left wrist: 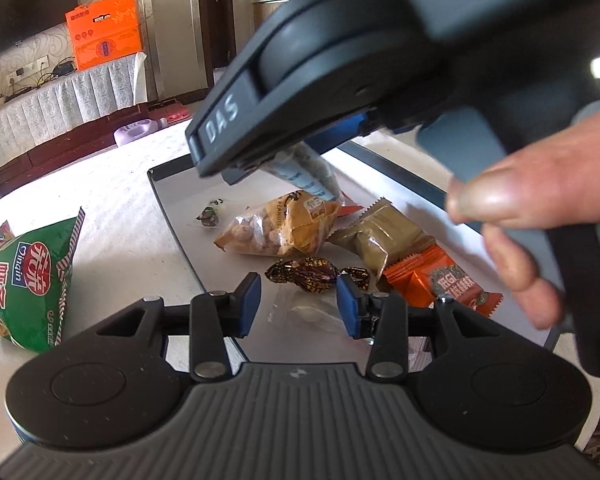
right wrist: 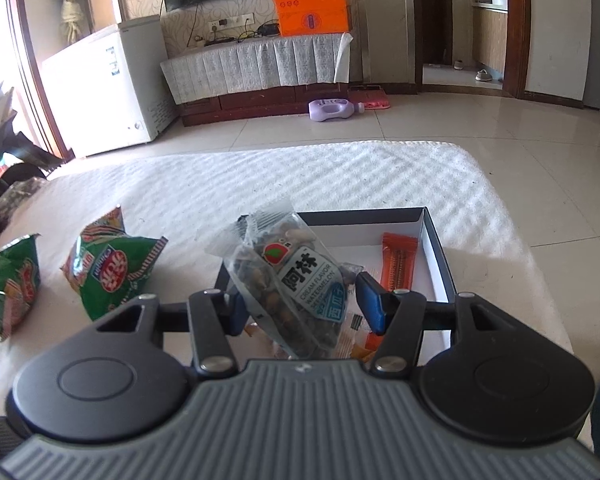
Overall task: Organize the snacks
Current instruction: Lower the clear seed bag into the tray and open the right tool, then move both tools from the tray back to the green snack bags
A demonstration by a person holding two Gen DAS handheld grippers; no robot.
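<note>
Right tool (right wrist: 300, 306) grips crinkly seed packet (right wrist: 296, 284) (clear plastic); left tool (left wrist: 298, 304) gapes empty.

A clear, glossy plastic seed packet (right wrist: 296, 284) is crinkling between the right gripper's (right wrist: 304, 300) matt blue fingers (right wrist: 370, 300). Beyond them, the box (right wrist: 432, 240) is showing smooth white card inside. Left of the fingers, 2 shiny green foil bags (right wrist: 112, 276) are lying on the counter's (right wrist: 340, 176) rough white woven cloth.
</note>
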